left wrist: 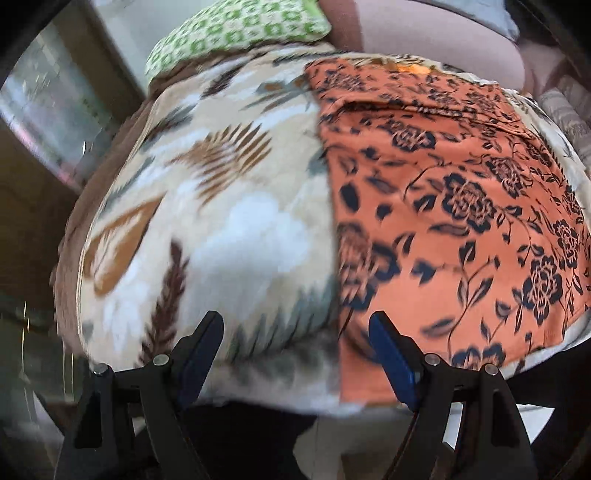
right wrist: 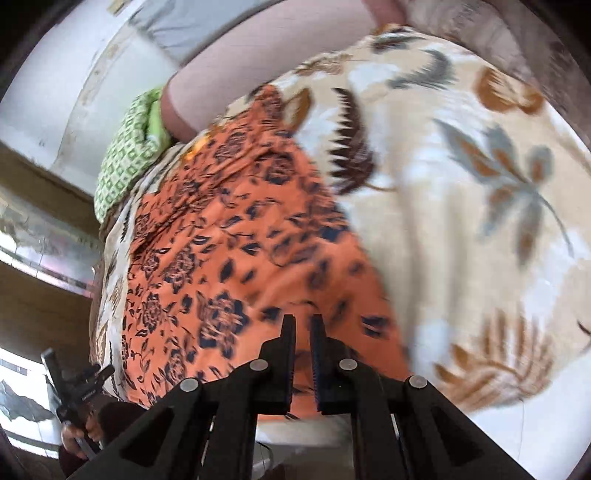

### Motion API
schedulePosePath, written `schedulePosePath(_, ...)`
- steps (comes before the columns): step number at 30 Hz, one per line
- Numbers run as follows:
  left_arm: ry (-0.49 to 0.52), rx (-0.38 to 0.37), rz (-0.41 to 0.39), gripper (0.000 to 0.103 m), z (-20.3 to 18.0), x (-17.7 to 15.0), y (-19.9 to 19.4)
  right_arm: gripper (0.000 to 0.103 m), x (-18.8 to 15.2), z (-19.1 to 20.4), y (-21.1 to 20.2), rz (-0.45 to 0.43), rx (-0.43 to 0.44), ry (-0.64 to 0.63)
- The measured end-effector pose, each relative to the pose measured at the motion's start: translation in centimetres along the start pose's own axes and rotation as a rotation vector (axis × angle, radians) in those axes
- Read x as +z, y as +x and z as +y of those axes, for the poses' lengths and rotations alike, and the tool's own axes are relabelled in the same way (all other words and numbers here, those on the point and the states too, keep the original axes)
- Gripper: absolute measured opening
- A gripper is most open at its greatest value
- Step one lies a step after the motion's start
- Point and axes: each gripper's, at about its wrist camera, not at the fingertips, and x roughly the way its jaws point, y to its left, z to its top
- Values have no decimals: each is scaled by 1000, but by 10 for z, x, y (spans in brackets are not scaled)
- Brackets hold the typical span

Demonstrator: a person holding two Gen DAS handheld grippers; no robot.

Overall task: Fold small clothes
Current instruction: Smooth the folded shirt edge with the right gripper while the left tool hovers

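An orange cloth with a dark floral print (left wrist: 454, 229) lies flat on a cream blanket with leaf patterns (left wrist: 207, 206). In the left wrist view it fills the right half. My left gripper (left wrist: 297, 325) is open and empty, hovering over the cloth's near left edge. In the right wrist view the orange cloth (right wrist: 229, 258) spreads ahead and left. My right gripper (right wrist: 303, 325) hangs just above the cloth's near edge, its jaws almost closed with a narrow gap and nothing between them. The left gripper also shows in the right wrist view (right wrist: 79, 380), at the far left.
A green-and-white patterned pillow (left wrist: 229, 29) lies at the blanket's far end, also seen in the right wrist view (right wrist: 129, 155). A pinkish cushion (left wrist: 436, 40) sits behind the cloth. The bed's brown edge (left wrist: 70, 236) drops off at the left. A white wall (right wrist: 74, 74) stands beyond.
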Motion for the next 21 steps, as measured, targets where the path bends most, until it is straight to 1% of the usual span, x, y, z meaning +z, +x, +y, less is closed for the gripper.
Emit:
schedulePosePath(2,-28,-1,32,81,4,-8,2,10,-2,-10,3,25,-14,16)
schedulePosePath(4,-56,-3,59,81,8,-13,3,10,-3,-22,3,31,-20,35)
schedulePosePath(6,-79,-15,60,81,11,-16,1,10,-2,-34,6,21,-30,60)
schedulePosePath(8,-111,-36,67,81,16,-17,-1,10,3,-48,9,10,1,114)
schedulePosePath(12,-155,-51,95,82,23,-16,2,10,5,-57,16,15,12,157)
schedulePosePath(16,-260,-124,170,82,36,-19,17,10,3,-68,29,42,53,217)
schedulePosePath(17,-278,-138,184,82,36,-20,20,12,3,-71,32,51,63,234)
schedulePosePath(18,-289,-150,194,82,36,-21,22,16,3,-73,33,60,70,243)
schedulePosePath(19,-290,-163,200,82,33,-21,24,29,3,-74,34,64,88,251)
schedulePosePath(20,-281,-172,204,82,29,-21,26,57,4,-74,35,64,140,262)
schedulePosePath(21,-271,-176,207,82,25,-21,27,74,4,-74,37,60,225,274)
